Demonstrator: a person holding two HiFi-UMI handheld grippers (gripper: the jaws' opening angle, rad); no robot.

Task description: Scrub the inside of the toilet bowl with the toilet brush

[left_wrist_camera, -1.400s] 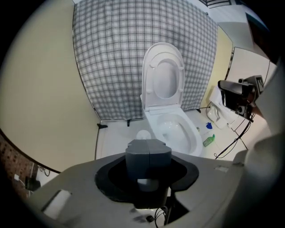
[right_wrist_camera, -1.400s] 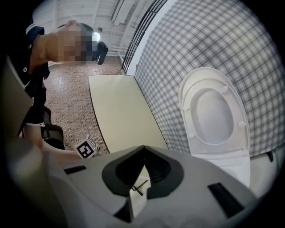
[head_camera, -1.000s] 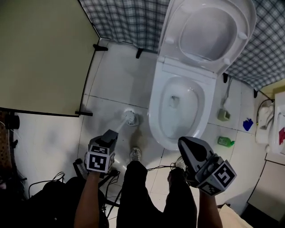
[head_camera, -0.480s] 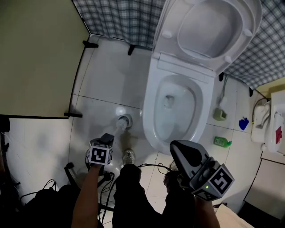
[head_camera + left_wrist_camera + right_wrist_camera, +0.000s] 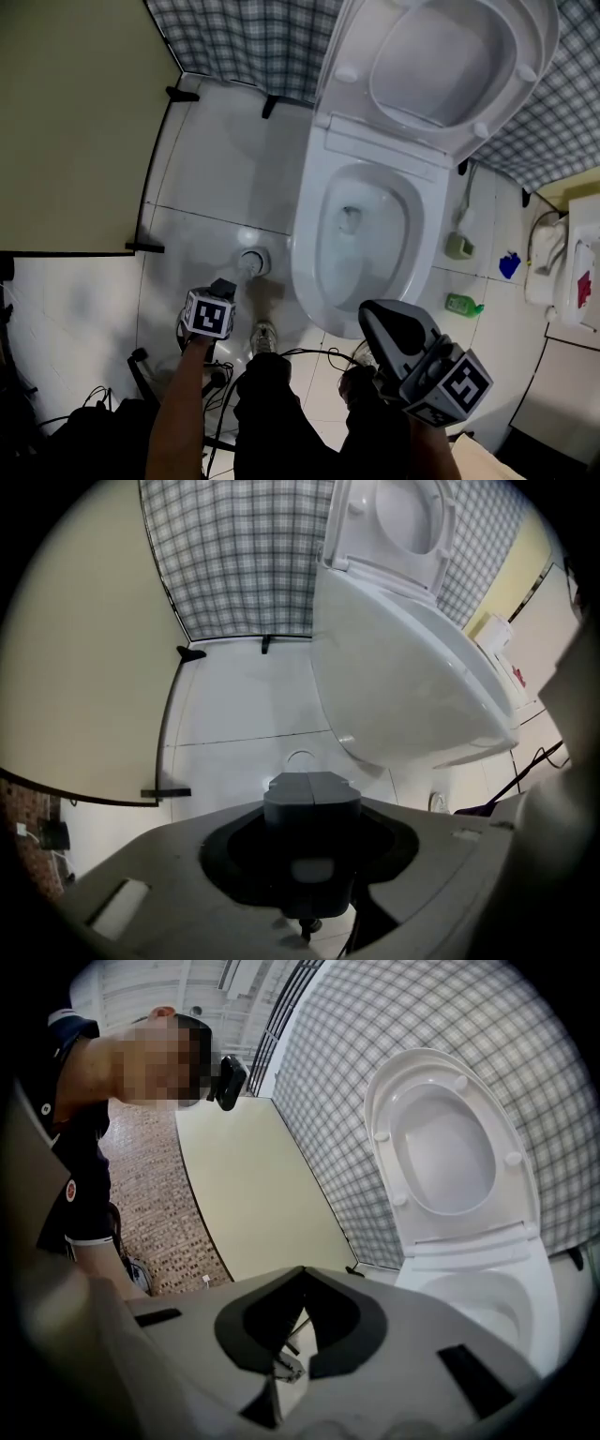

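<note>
The white toilet stands with its lid [image 5: 441, 66] raised and its bowl rim [image 5: 305, 258] facing me. On the floor left of it sits the round brush holder [image 5: 251, 262]. My left gripper [image 5: 225, 286] points almost straight down just above the holder, shut on the toilet brush's white handle; only a short stub shows. In the left gripper view the left gripper [image 5: 311, 789] hides the handle, with the holder's rim [image 5: 300, 758] just past it and the bowl's outside [image 5: 412, 686] to the right. My right gripper [image 5: 375, 314] hangs shut and empty in front of the bowl; the right gripper [image 5: 300, 1274] faces the lid [image 5: 450, 1147].
A beige partition [image 5: 66, 122] closes off the left and a checked tiled wall [image 5: 253, 37] the back. Right of the toilet lie a green bottle [image 5: 462, 304], a pale green thing [image 5: 457, 246] and a blue thing [image 5: 509, 265]. Cables [image 5: 309, 354] run by the person's legs [image 5: 272, 403].
My left gripper has sunk toward the brush holder, and far less of the white handle shows. The right gripper has dropped slightly.
</note>
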